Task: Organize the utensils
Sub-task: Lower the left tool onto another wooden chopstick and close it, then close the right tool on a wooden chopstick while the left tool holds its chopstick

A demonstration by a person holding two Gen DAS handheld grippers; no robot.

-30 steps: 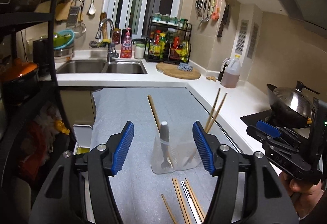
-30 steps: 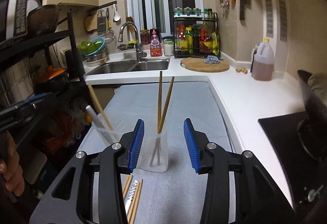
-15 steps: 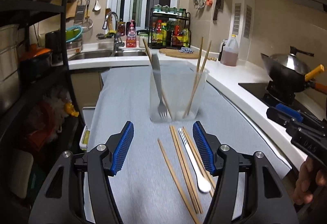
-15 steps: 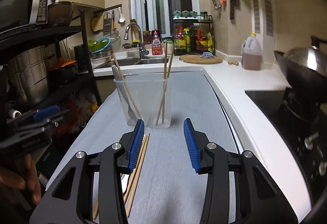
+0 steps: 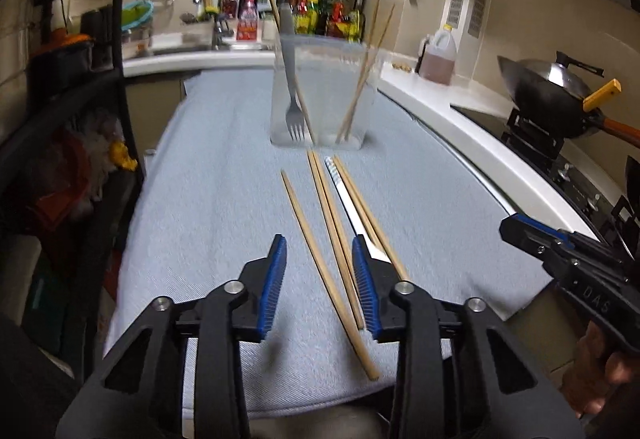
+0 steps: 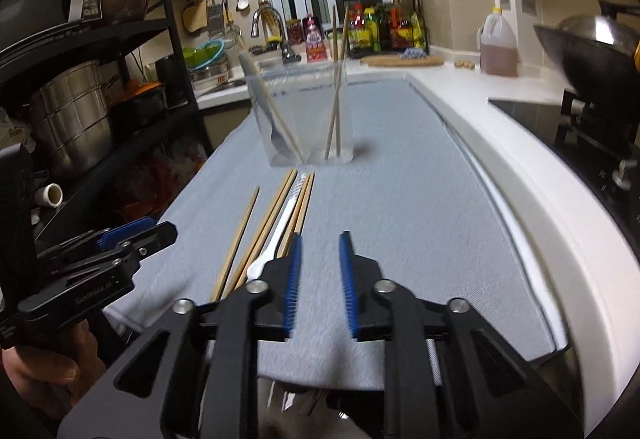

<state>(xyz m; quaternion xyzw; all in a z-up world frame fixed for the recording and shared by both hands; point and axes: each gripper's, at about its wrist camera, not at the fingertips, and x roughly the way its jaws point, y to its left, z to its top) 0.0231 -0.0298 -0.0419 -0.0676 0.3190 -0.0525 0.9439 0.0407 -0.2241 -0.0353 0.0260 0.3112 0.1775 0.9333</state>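
Observation:
A clear plastic holder (image 5: pixel 322 95) (image 6: pixel 306 115) stands on the grey mat, holding a fork (image 5: pixel 291 87) and a few wooden chopsticks (image 5: pixel 362 79). Several loose wooden chopsticks (image 5: pixel 328 223) (image 6: pixel 260 235) and a white spoon (image 5: pixel 352 207) (image 6: pixel 276 235) lie on the mat in front of it. My left gripper (image 5: pixel 319 259) is open and empty, low over the near ends of the chopsticks. My right gripper (image 6: pixel 320 255) is open and empty, just right of the spoon and chopsticks. Each gripper shows at the edge of the other's view.
The grey mat (image 5: pixel 224 199) covers a counter. A black shelf rack (image 6: pixel 100 87) with pots stands on the left. A wok (image 5: pixel 552 95) on a stove and an oil jug (image 5: pixel 438 57) are on the right. The sink (image 6: pixel 268 27) is at the back.
Both grippers pulled back from the holder toward the near mat edge and dropped lower. The loose chopsticks and spoon now lie close in front of the fingers. Both stay open.

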